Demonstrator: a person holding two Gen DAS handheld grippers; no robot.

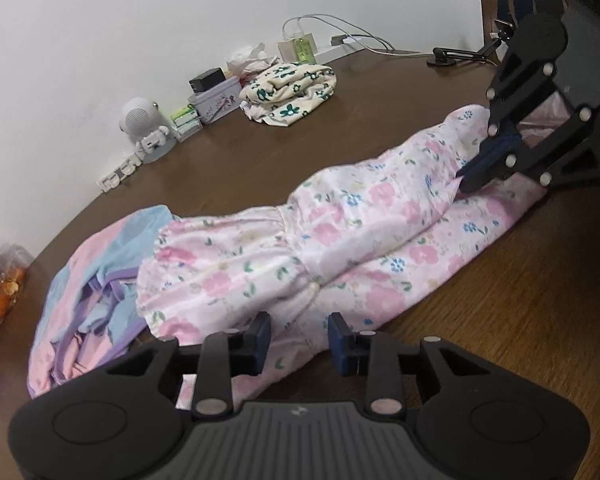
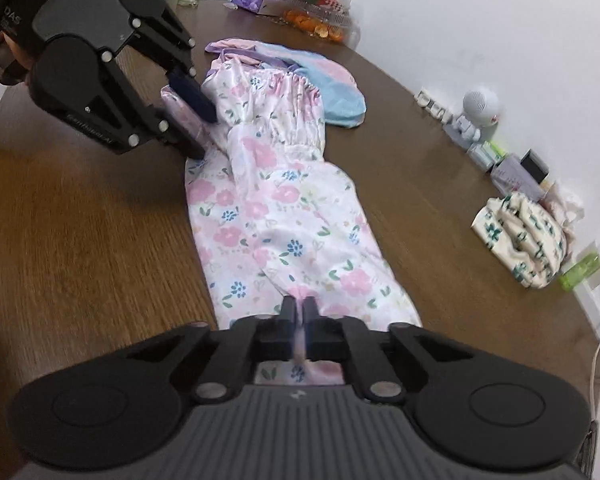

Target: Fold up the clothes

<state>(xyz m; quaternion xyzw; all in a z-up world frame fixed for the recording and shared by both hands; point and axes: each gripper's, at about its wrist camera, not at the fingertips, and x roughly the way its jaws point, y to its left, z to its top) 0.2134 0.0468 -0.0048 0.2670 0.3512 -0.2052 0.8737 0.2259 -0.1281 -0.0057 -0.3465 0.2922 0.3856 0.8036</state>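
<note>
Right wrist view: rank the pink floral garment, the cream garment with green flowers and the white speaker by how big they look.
1. pink floral garment
2. cream garment with green flowers
3. white speaker

The speaker sits farther away, so its true size stays unsure.

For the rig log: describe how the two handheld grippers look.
Both the left gripper and right gripper have matte black linkage arms with silver pivot rivets, dark blue finger pads, and a ribbed grey body with round black side discs. No cables visible.

Home rm, wood table, folded laundry, robot-shaped speaker, snack packs
</note>
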